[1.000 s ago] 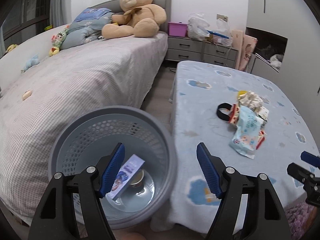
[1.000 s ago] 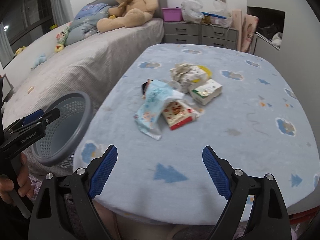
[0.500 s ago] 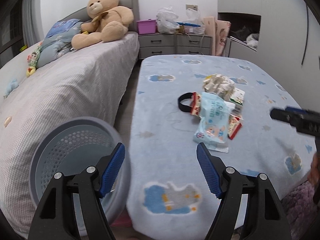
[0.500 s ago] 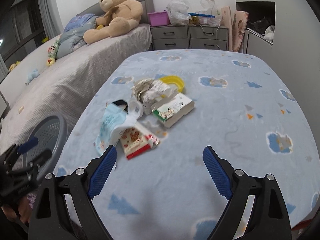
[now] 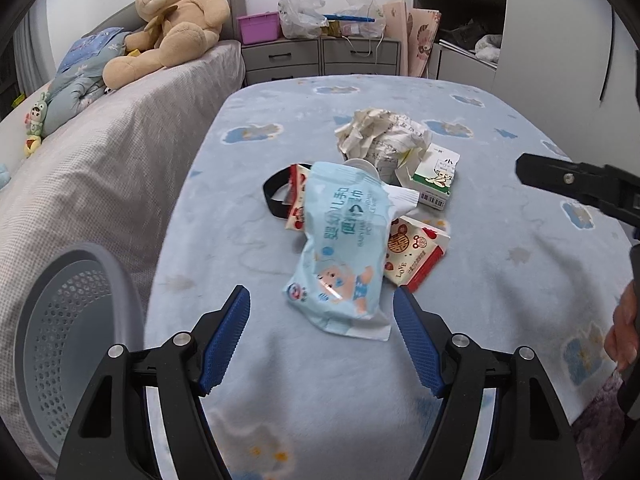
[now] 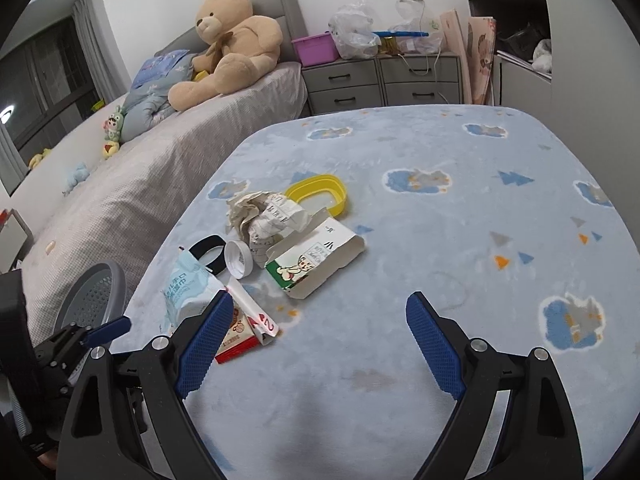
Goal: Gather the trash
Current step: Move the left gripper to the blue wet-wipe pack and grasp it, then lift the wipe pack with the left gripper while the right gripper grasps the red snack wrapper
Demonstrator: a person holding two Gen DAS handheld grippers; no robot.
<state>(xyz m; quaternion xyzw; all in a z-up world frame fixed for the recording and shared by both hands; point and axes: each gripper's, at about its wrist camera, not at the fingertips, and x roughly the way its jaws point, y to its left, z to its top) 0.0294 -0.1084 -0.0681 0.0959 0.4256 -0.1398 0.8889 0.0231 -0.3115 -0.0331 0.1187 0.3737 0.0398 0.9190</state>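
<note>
A heap of trash lies on the blue blanket-covered table. In the left wrist view a light-blue wet-wipe pack is nearest, just beyond my left gripper, which is open and empty. Around it lie a red-and-white box, a green-and-white carton, crumpled paper and a black band. My right gripper is open and empty over bare blanket, with the red box by its left finger. The carton, a white cap and a yellow lid lie farther off.
A grey perforated bin stands on the floor left of the table, beside a bed with a teddy bear. Grey drawers stand at the back wall. The right gripper's arm crosses the right edge.
Both grippers have swung right and forward, off the bin and toward the trash heap. The bin has slid to the left edge; the wipe pack is now just ahead of the left fingers.
</note>
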